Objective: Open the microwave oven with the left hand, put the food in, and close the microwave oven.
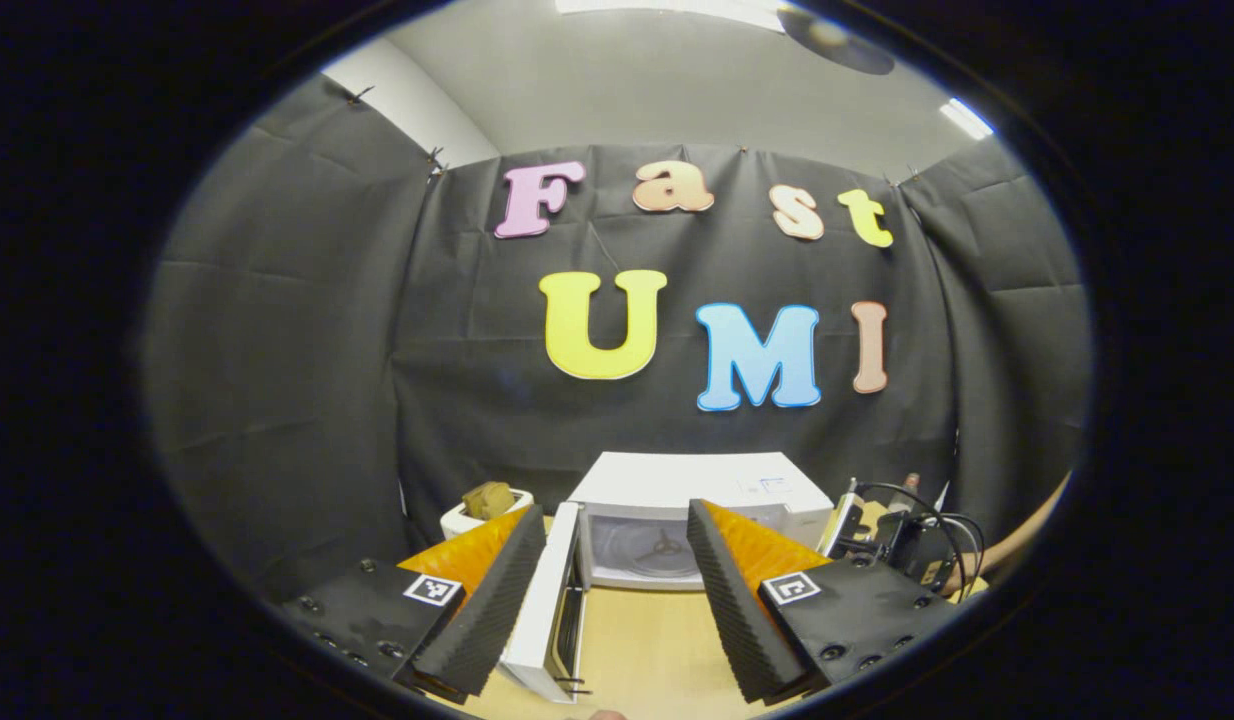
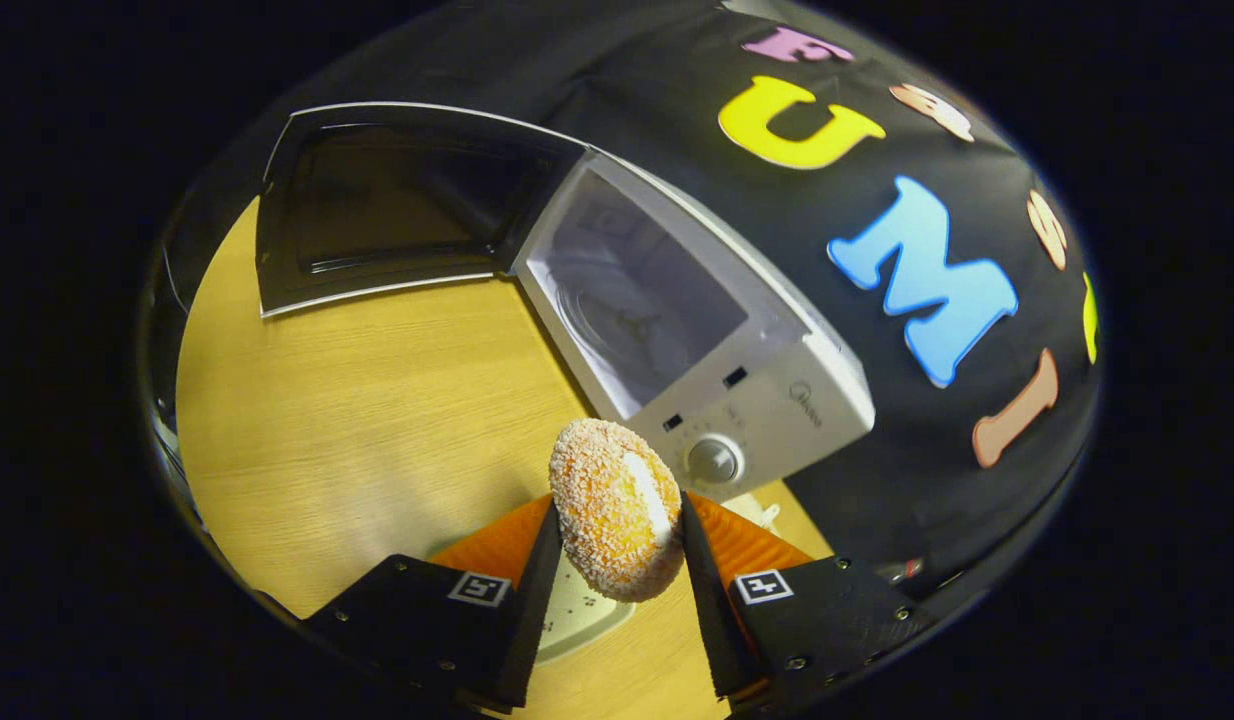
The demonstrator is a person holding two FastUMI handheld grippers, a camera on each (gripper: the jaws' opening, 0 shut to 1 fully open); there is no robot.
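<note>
The white microwave (image 1: 697, 485) stands at the back of the wooden table with its door (image 1: 542, 600) swung out to the left and the cavity (image 1: 642, 550) showing. My left gripper (image 1: 615, 518) is open in front of it, holding nothing. In the right gripper view the microwave (image 2: 767, 390) appears tilted, with its open door (image 2: 377, 200) at upper left. My right gripper (image 2: 619, 535) is shut on a round sugar-coated bun (image 2: 607, 490), held above the table just in front of the control panel and knob (image 2: 714, 460).
A white bowl (image 1: 462, 520) with brown food (image 1: 489, 498) sits left of the microwave. The right gripper with cables (image 1: 902, 545) and a person's arm (image 1: 1017, 540) are at the right. A white plate (image 2: 577, 610) lies on the wooden table (image 2: 377, 400) beneath the bun.
</note>
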